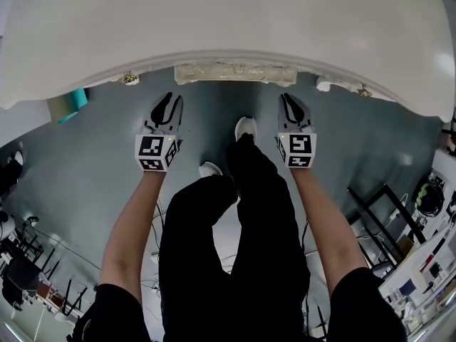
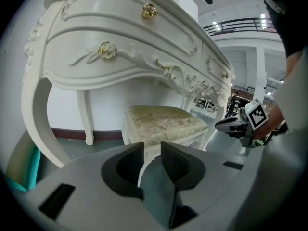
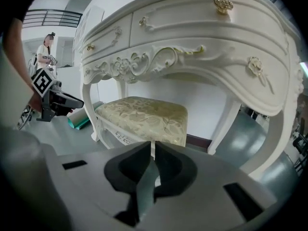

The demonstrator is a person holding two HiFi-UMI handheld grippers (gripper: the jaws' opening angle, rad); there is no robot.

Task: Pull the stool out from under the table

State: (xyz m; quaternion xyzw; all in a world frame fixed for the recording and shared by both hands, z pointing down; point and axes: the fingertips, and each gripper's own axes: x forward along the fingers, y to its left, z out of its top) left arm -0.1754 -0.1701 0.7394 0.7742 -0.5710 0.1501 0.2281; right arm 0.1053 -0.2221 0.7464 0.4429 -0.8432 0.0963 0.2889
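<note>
Big white counter (image 1: pixel 214 20) with carved curly trim fills the whole top of the head view, its curved front edge running across the frame. Below it is grey-green floor (image 1: pixel 92 162), with racks and clutter in the lower corners.

The stool (image 1: pixel 235 74) is tucked under the counter. From above only a thin strip of its pale gold patterned seat shows, top centre, right under the counter's edge. Both gripper views show it better: a cushioned seat on white carved legs, sitting between the counter's legs in the middle of each frame.

The person is standing in front of it, black trousers (image 1: pixel 235 248) down the centre of the frame and white shoes (image 1: pixel 246 127) pointing at the stool.

The left tongs (image 1: pixel 169 100) are just left of the shoes and the right tongs (image 1: pixel 291 100) just right, both aimed at the counter and both clear of the stool. In the left gripper view the jaws are spread a bit, with nothing between them. In the right gripper view the jaws are pretty much pressed together, also empty.

Small stuff: gold knobs (image 2: pixel 149 10) on the counter's drawers, and a teal thing (image 1: pixel 78 98) on the floor at the upper left.
</note>
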